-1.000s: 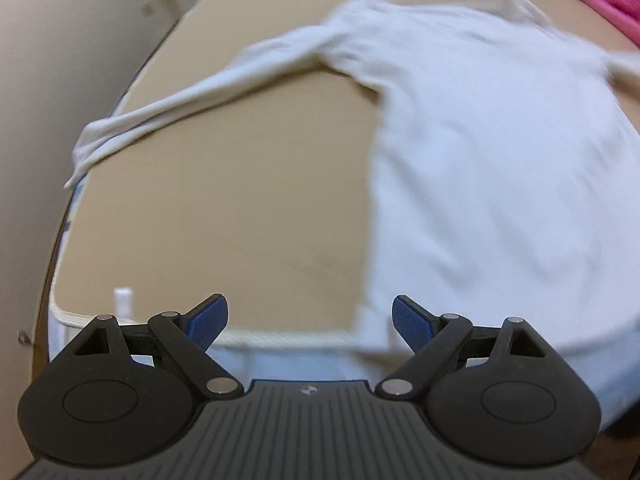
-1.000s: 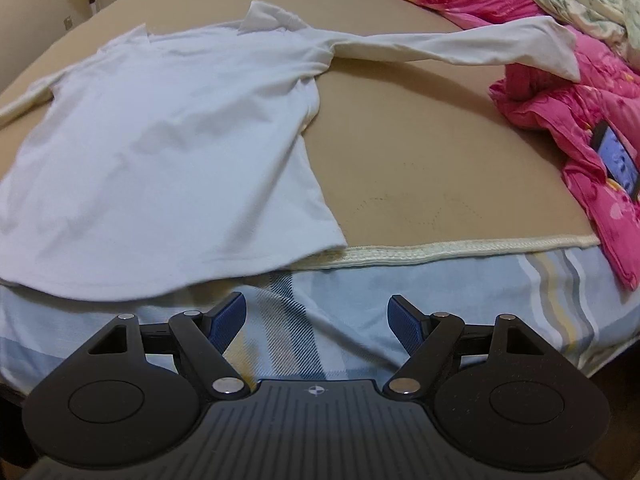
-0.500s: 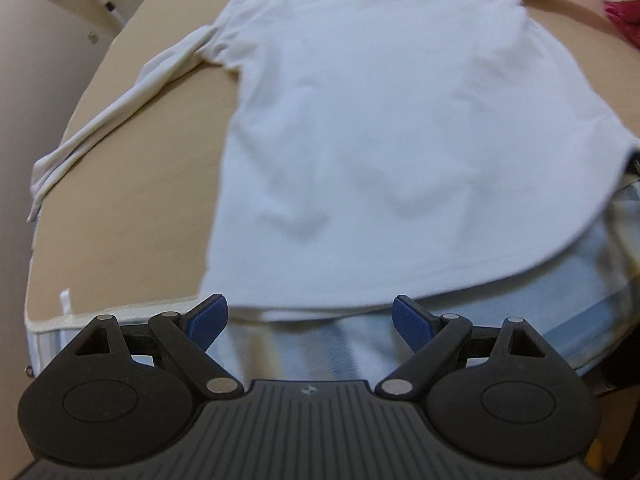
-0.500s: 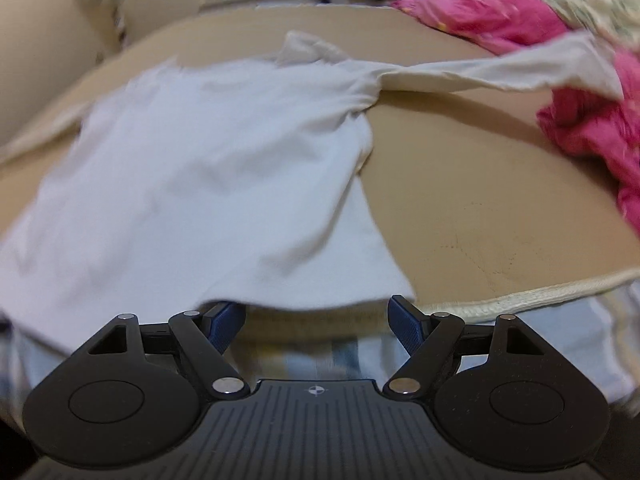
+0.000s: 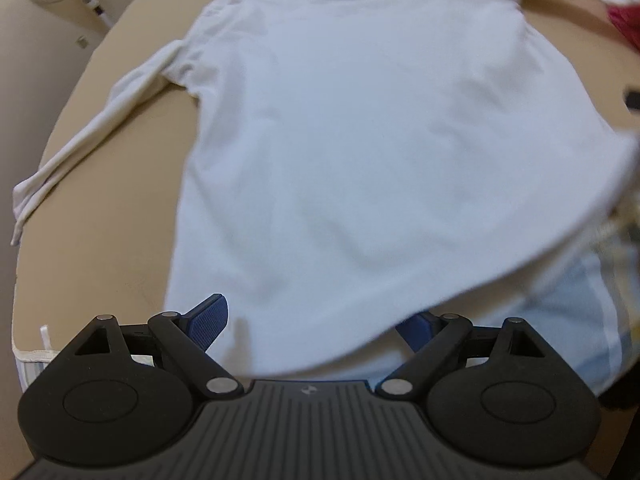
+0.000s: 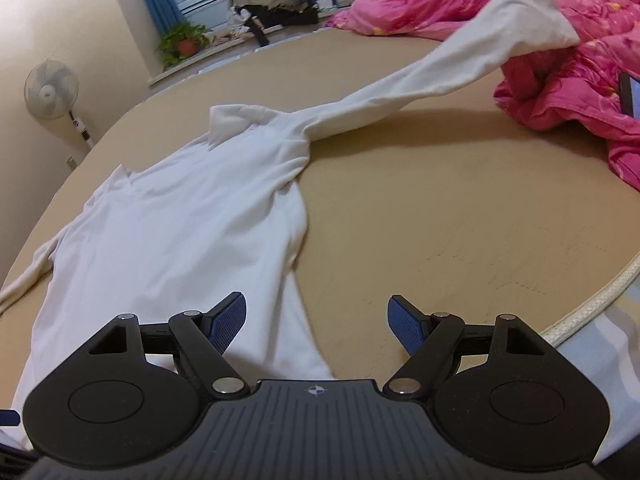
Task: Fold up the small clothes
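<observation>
Left wrist: left tongs (image 5: 310, 326) spread over white shirt (image 5: 380, 140) hem; right tongs (image 6: 316, 320) spread; no legible writing

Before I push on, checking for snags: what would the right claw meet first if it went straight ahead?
Probably the white shirt: its bottom corner lies between the open right claw, with tan bed cover beyond. Depth is unclear.

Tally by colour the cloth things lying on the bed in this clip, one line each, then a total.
White: 1, the long-sleeved shirt
Pink: 1, the quilt
Tan: 1, the mat under the shirt
Striped pale blue: 1, the sheet at the bed's edge
Total: 4
</observation>
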`<action>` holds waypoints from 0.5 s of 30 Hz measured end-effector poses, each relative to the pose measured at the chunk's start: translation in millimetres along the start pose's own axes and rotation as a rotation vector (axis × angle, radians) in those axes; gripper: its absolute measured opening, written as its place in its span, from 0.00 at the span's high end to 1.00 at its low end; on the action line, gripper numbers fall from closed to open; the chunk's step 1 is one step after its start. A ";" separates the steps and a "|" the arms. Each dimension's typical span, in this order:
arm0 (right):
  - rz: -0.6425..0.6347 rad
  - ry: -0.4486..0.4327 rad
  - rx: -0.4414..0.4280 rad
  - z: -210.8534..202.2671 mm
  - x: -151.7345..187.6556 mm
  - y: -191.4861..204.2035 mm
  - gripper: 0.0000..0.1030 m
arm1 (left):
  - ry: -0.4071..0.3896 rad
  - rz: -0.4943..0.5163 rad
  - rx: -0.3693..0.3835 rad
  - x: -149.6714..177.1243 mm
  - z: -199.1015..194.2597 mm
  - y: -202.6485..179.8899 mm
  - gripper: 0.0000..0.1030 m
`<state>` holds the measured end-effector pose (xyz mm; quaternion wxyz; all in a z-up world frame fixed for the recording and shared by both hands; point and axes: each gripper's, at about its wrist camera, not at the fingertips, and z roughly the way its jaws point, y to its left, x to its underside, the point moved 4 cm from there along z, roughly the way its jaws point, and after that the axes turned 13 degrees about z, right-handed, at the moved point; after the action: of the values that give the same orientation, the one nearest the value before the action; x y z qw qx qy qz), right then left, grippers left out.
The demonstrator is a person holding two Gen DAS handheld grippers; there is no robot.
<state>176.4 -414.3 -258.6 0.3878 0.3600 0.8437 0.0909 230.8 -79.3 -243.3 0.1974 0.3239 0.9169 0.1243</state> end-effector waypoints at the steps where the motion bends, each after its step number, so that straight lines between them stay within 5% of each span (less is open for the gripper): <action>1: 0.003 0.003 0.003 1.3 0.0 -2.0 0.23 | -0.006 -0.002 -0.002 -2.6 0.0 4.0 0.10; 5: 0.011 0.022 0.019 4.0 7.4 -7.8 0.23 | 0.021 -0.045 -0.046 -6.6 7.7 24.5 0.10; 11: 0.005 0.054 0.009 -4.9 24.0 -13.5 0.23 | 0.081 -0.224 0.012 2.2 19.2 59.1 0.10; 15: 0.009 0.056 0.011 -12.7 25.5 -20.7 0.23 | 0.073 -0.242 0.007 3.5 17.0 71.8 0.10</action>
<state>144.9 -410.5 -273.8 0.3617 0.3632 0.8530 0.0980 274.9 -20.9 -233.9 0.1763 0.2068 0.9563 0.1082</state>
